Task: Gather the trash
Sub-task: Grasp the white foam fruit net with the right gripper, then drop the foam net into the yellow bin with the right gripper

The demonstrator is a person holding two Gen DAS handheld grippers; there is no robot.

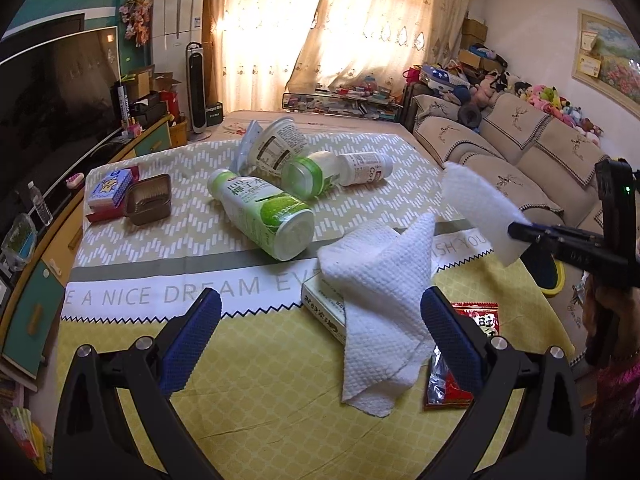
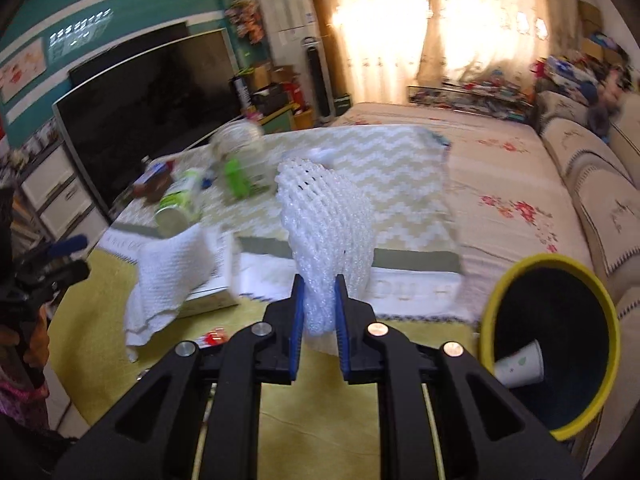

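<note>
Table draped in a patterned cloth [image 1: 132, 280], seen from two wrist cameras. Right gripper [image 2: 319, 280]: jaws pressed onto one white foam net sleeve [image 2: 326, 216], held clear of the table. Left gripper [image 1: 320, 312]: jaws spread wide, pinching nothing, just above one crumpled white paper towel [image 1: 380, 300]. The towel lies over one flat carton [image 1: 324, 308], beside one red snack wrapper [image 1: 478, 316]. Farther back lie three plastic bottles on their sides: a large green-labelled one [image 1: 260, 212], a green-banded one [image 1: 308, 174] and a small white one [image 1: 366, 168], with one tipped paper tub [image 1: 278, 142]. One yellow-rimmed bin [image 2: 554, 344] stands at the right and holds one paper cup [image 2: 520, 364]; motion blur may hide smaller litter.
</note>
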